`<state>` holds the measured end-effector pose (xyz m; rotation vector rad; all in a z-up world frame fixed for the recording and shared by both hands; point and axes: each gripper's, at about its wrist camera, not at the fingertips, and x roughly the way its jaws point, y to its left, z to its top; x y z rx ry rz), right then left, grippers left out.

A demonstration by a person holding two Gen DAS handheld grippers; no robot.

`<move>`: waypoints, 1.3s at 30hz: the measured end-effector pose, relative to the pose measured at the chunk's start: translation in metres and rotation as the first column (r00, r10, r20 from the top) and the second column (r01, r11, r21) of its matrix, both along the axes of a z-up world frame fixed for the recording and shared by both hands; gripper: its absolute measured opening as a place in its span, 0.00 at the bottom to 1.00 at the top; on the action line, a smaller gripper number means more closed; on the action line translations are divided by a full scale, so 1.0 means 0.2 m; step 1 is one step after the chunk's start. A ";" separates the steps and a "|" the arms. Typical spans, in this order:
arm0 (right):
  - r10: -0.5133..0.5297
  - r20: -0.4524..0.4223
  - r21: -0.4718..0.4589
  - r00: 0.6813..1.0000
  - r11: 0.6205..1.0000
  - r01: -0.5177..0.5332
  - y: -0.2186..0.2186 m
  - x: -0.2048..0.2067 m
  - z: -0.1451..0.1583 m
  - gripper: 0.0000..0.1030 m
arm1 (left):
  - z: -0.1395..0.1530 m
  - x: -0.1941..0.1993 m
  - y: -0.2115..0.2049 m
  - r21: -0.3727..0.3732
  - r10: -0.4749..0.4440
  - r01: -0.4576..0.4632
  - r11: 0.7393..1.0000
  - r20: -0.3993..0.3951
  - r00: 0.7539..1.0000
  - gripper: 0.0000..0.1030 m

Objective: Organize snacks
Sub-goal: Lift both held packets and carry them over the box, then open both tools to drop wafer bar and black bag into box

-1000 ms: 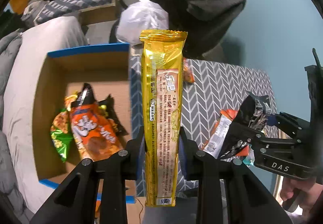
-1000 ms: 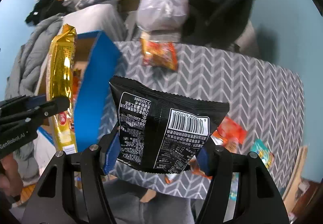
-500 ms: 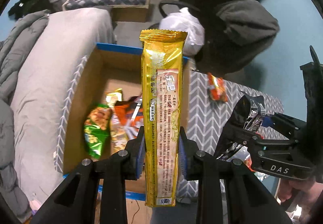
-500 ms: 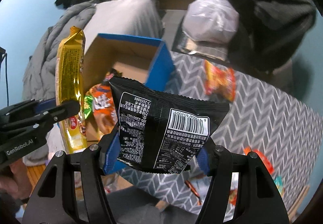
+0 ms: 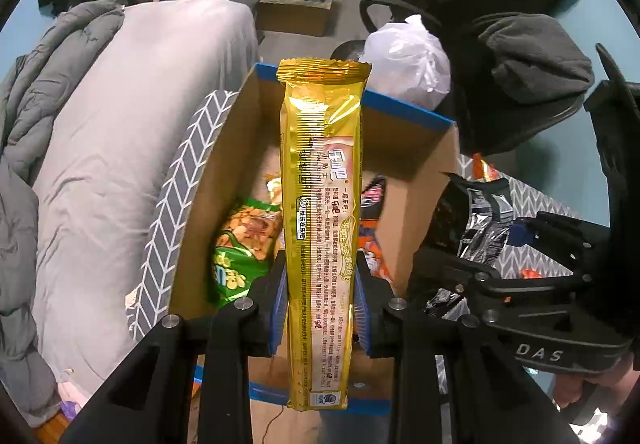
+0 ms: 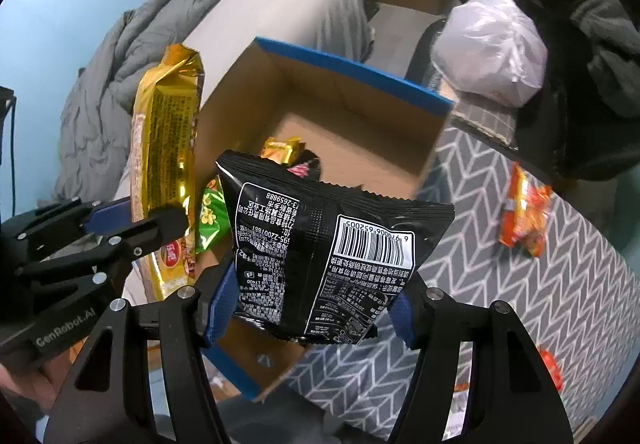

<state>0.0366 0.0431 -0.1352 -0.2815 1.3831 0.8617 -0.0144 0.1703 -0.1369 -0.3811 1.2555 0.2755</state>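
Note:
My left gripper (image 5: 318, 304) is shut on a long gold snack packet (image 5: 322, 212) and holds it upright over the open cardboard box with blue rim (image 5: 404, 106). My right gripper (image 6: 308, 308) is shut on a black snack bag (image 6: 320, 248) and holds it above the box's near right corner (image 6: 352, 116). Inside the box lie a green snack bag (image 5: 240, 244), an orange bag (image 5: 372, 240) and a small gold packet (image 6: 282, 150). The right gripper with the black bag also shows in the left wrist view (image 5: 472, 228); the left gripper with the gold packet shows in the right wrist view (image 6: 168, 164).
An orange snack packet (image 6: 524, 210) lies on the grey chevron tablecloth (image 6: 520, 284); more orange wrappers (image 6: 550, 368) sit near its right edge. A grey bed (image 5: 120, 124) lies left of the box. A white plastic bag (image 5: 404, 56) and a dark chair (image 5: 520, 44) stand behind.
Both grippers have moved left with their snacks, from above the tablecloth to above the box. The box now fills the middle of both views.

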 end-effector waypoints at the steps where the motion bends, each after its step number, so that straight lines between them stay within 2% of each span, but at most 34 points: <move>1: 0.011 0.000 -0.011 1.000 1.000 -0.011 0.03 0.00 -0.02 0.63 | -0.01 0.00 0.01 -0.001 0.003 -0.003 1.000 -0.003 1.000 0.28; 8: 0.045 0.002 -0.048 0.999 0.998 -0.045 0.15 0.01 -0.11 0.63 | -0.11 0.02 0.09 -0.014 0.029 -0.029 0.999 -0.026 0.999 0.28; 14: 0.058 0.001 -0.074 0.998 0.996 -0.058 0.22 0.05 -0.14 0.63 | -0.13 0.02 0.13 -0.022 0.057 -0.057 0.998 -0.025 0.998 0.28; 17: 0.061 0.030 -0.088 0.998 0.994 -0.058 0.24 0.06 -0.12 0.63 | -0.11 0.02 0.14 -0.004 0.062 -0.062 0.998 -0.013 0.998 0.38; 18: 0.059 0.041 -0.091 0.997 0.994 -0.055 0.24 0.06 -0.11 0.66 | -0.11 0.02 0.14 0.012 0.065 -0.065 0.998 -0.013 0.998 0.43; 21: 0.045 0.069 -0.090 0.997 0.995 -0.039 0.24 0.08 -0.08 0.72 | -0.09 0.01 0.16 0.018 0.073 -0.073 0.997 -0.005 0.997 0.48; 34: 0.044 0.142 -0.090 0.989 0.995 -0.031 0.21 0.12 0.08 0.76 | 0.01 -0.02 0.16 0.006 0.107 -0.107 0.994 0.011 0.994 0.57; 37: 0.042 0.147 -0.094 0.988 0.995 -0.028 0.18 0.11 0.11 0.77 | 0.04 -0.03 0.15 0.003 0.110 -0.110 0.994 0.018 0.994 0.63; 39: 0.038 0.143 -0.095 0.989 0.995 -0.024 0.15 0.10 0.12 0.77 | 0.07 -0.03 0.13 0.009 0.109 -0.110 0.994 0.025 0.994 0.63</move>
